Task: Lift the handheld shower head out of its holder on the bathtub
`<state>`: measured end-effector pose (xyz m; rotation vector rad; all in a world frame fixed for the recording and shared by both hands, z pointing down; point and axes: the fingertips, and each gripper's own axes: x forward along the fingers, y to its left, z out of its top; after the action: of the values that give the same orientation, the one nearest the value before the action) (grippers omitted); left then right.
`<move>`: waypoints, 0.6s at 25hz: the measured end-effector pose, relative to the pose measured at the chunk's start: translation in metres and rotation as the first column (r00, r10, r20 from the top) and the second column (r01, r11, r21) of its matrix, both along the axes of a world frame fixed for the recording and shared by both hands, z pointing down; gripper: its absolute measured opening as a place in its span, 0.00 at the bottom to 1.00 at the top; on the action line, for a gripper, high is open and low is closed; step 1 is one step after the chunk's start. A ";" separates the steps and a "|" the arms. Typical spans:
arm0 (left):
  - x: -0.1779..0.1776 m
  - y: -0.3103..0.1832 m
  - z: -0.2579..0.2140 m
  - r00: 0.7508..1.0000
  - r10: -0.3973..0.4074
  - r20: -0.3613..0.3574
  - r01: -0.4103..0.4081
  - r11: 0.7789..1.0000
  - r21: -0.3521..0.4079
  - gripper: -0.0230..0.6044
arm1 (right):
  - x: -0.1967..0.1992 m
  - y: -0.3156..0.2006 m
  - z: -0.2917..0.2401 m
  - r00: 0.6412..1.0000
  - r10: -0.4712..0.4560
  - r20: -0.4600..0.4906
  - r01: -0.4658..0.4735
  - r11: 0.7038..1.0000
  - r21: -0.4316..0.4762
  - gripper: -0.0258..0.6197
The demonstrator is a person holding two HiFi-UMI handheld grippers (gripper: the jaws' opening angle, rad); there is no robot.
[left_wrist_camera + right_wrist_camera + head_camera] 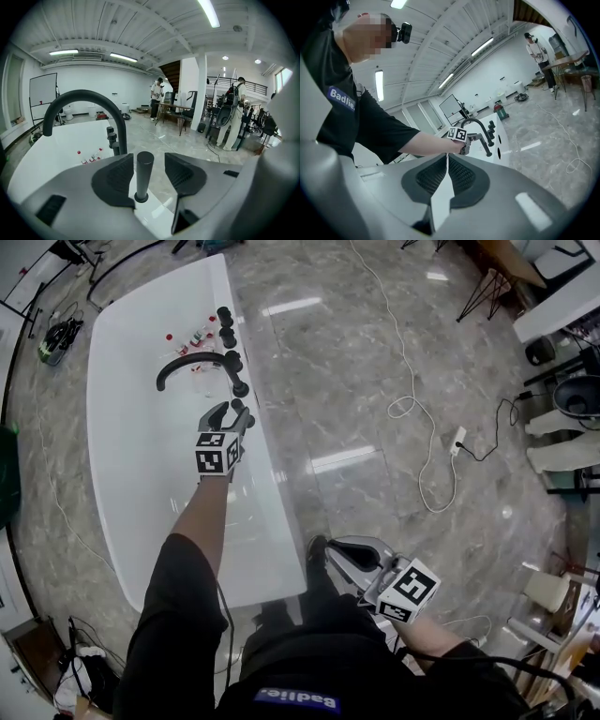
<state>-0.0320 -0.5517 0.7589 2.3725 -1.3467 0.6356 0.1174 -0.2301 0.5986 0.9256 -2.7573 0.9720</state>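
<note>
The handheld shower head is a black cylinder standing upright in its holder on the white bathtub's rim. My left gripper is open and reaches over the rim. Its two pads stand on either side of the handle with a gap on each side. Just beyond it rises the black arched faucet. My right gripper is shut with nothing in it, held low by my body, off the tub's near end.
A row of black knobs lines the rim past the faucet. Small bottles lie inside the tub. A white cable and a power strip lie on the marble floor to the right. People stand far off.
</note>
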 end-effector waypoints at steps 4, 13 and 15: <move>0.002 -0.011 0.011 1.000 -0.018 0.019 0.018 1.000 -0.014 0.34 | 0.001 -0.001 0.009 1.000 -0.010 -0.003 0.010 1.000 -0.017 0.05; 0.005 -0.025 0.044 0.999 -0.022 0.049 0.025 0.998 -0.060 0.34 | 0.019 0.008 0.037 1.000 0.006 -0.020 -0.008 0.997 -0.083 0.05; 0.006 -0.028 0.051 0.999 -0.024 0.043 0.027 0.997 -0.065 0.34 | 0.022 0.008 0.042 1.000 0.008 -0.023 -0.010 0.996 -0.092 0.05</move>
<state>-0.0257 -0.5793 0.8096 2.2983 -1.3505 0.7156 0.1392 -0.2220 0.6409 0.9305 -2.6670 1.0728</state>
